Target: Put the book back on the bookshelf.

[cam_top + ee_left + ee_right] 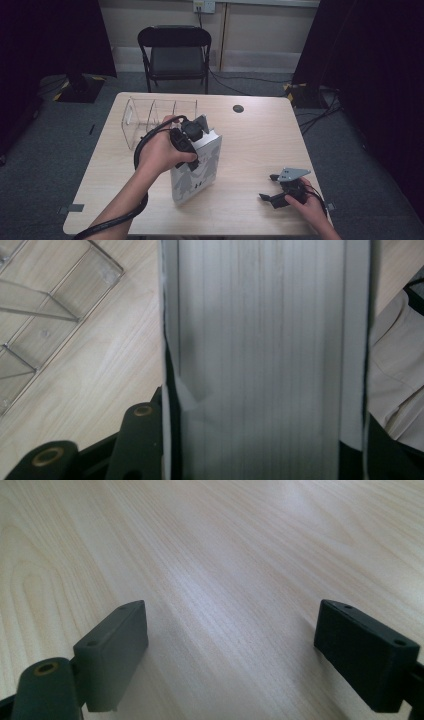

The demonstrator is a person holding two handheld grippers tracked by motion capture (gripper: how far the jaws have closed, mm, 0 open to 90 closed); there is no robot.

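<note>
A thick white book (198, 172) with grey figures on its cover stands upright on the pale wooden table (260, 140), left of centre. My left gripper (196, 146) comes down over its top edge and is shut on it. In the left gripper view the book's page edge (265, 340) runs straight up between the two black jaws of the left gripper (260, 450), which press on both covers. My right gripper (270, 187) rests low near the table's front right, jaws wide apart. The right gripper (240, 645) has only bare wood between its pads.
A clear acrylic divider rack (150, 117) lies on the table just behind and left of the book, and its panes (45, 320) show beside the left jaw. A small black disc (238, 108) sits at the table's far side. A black folding chair (175, 50) stands beyond the table.
</note>
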